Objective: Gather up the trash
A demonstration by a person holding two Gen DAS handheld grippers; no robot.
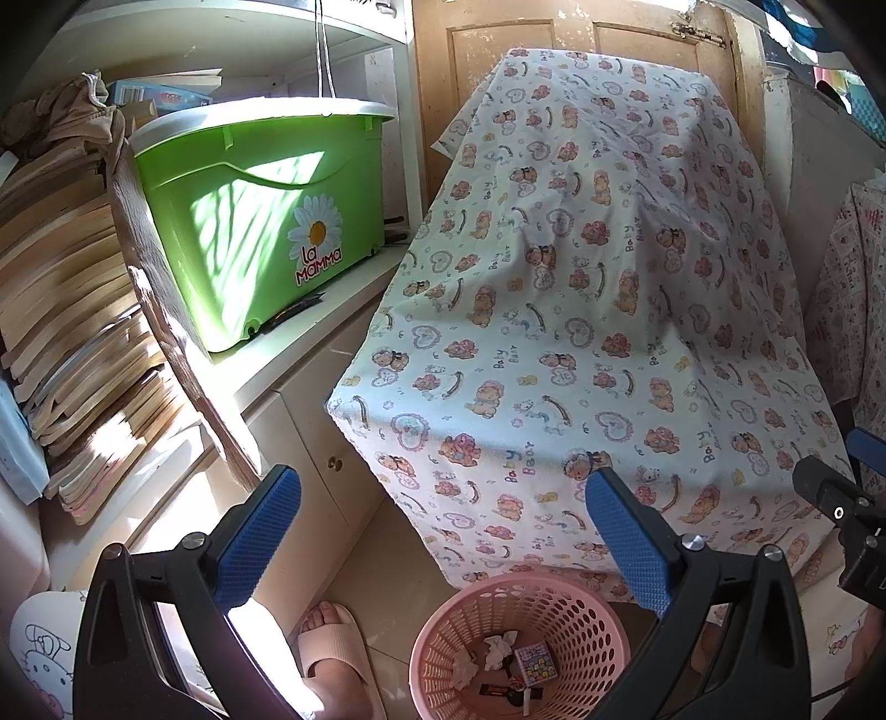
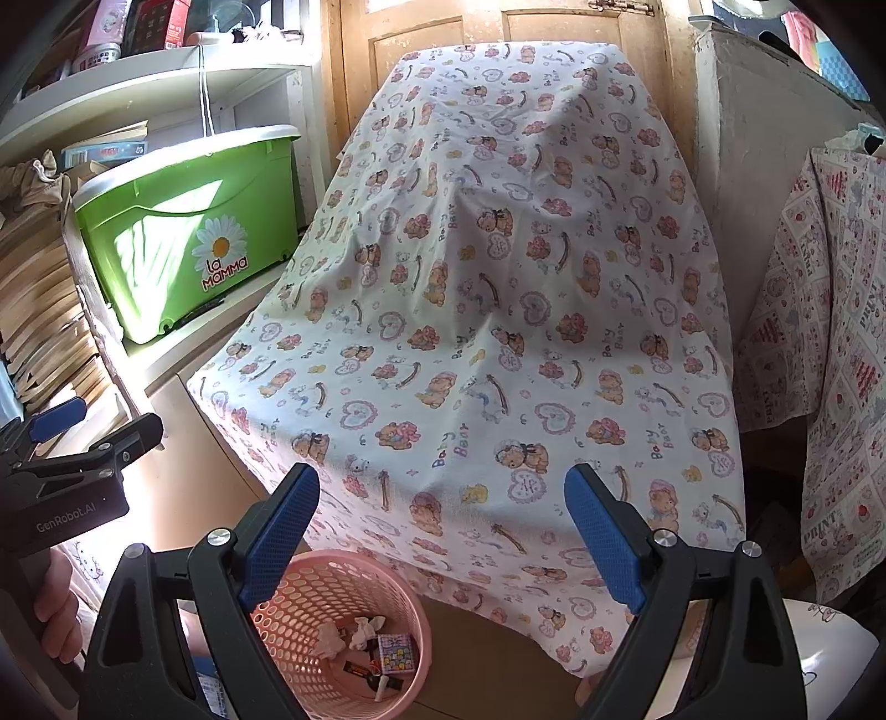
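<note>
Both grippers, left [image 1: 443,531] and right [image 2: 442,526], hover with jaws wide open, holding nothing. Trash [image 1: 512,662] sits in the pink basket [image 1: 592,620] on the floor, below the cloth-covered surface [image 1: 581,310].

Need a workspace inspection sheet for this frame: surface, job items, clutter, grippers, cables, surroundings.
Surface: table under a bear-print cloth; nothing seen lying on top.
Job's things: pink basket on the floor at the table's front, holding crumpled tissues, a small printed box and dark wrappers.
Clutter: green La Mamma bin and stacked books on the shelving to the left.
Grippers: left gripper open, empty; right gripper open, empty.
Cables: thin white cord hanging above the bin.
Surroundings: wooden door behind the table; slippered foot beside the basket.
</note>
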